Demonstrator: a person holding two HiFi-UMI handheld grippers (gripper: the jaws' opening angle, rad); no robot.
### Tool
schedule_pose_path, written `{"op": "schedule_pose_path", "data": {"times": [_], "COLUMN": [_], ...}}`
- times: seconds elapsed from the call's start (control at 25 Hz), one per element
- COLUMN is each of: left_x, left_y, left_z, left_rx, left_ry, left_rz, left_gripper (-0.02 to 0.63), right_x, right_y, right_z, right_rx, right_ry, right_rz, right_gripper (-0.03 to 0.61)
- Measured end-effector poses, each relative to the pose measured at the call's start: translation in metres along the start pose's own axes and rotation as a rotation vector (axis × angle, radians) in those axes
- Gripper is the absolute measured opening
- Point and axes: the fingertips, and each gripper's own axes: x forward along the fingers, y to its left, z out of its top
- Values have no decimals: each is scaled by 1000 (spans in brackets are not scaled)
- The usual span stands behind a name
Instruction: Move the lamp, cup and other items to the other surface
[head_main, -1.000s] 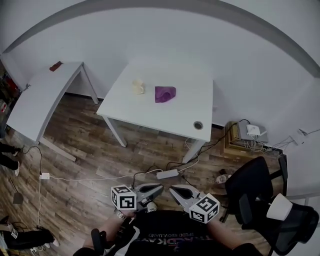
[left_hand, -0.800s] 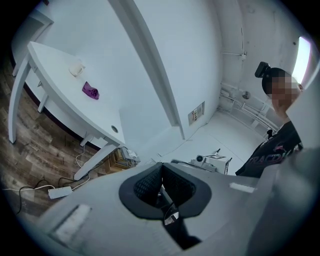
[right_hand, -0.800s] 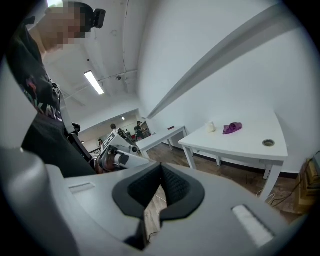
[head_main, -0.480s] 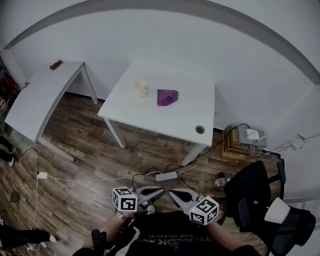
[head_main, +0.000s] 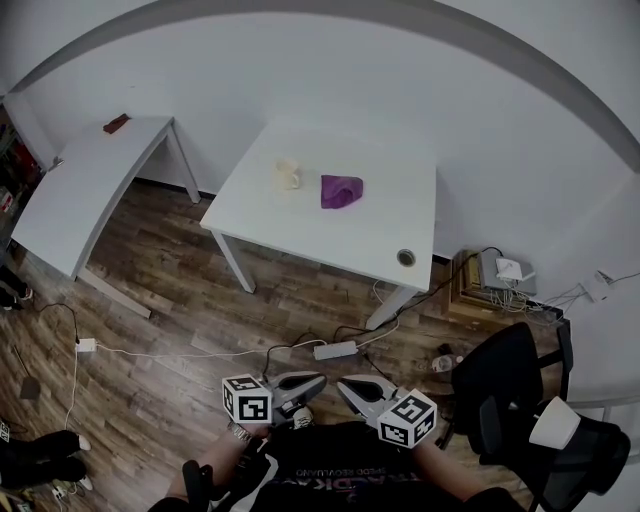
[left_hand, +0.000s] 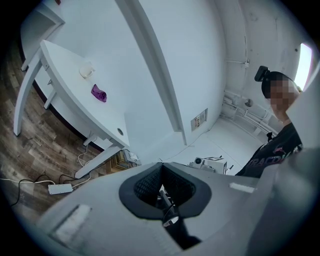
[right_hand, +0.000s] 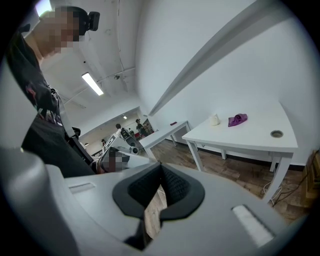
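Approach step, likely: left gripper (head_main: 316, 379) and right gripper (head_main: 345, 383) closed, empty, well apart from the table (head_main: 385, 215); next reach the cup (head_main: 288, 174).

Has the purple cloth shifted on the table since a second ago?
No. The cloth still lies right of the cup, same spot against the cable hole.

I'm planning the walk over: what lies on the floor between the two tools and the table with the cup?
Head view: a white power strip and loose cables on wood floor.

Overhead head view, gripper views sharing distant table (head_main: 385, 215)
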Motion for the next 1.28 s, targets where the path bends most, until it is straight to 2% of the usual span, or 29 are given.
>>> {"op": "schedule_pose_path", "data": {"times": [0.32,0.8,1.28], "left_x": [-7,-10,-19], "left_y": [-4,-3,3], "left_z": [-7,-3,-4], "left_rx": [0,-46,-82], "left_ry": [5,-41,-79], "left_rz": [-5,-15,7], "left_gripper": [-2,-3,-3], "right_x": [-1,-9,-5], "right_y": [8,13,16], "right_z": [-8,-9,-12], "right_rx": [17,24,21], "right_ry": [-12,-47,-33], "right_rz": [-6,-20,-3], "right_gripper": [4,4,5]}}
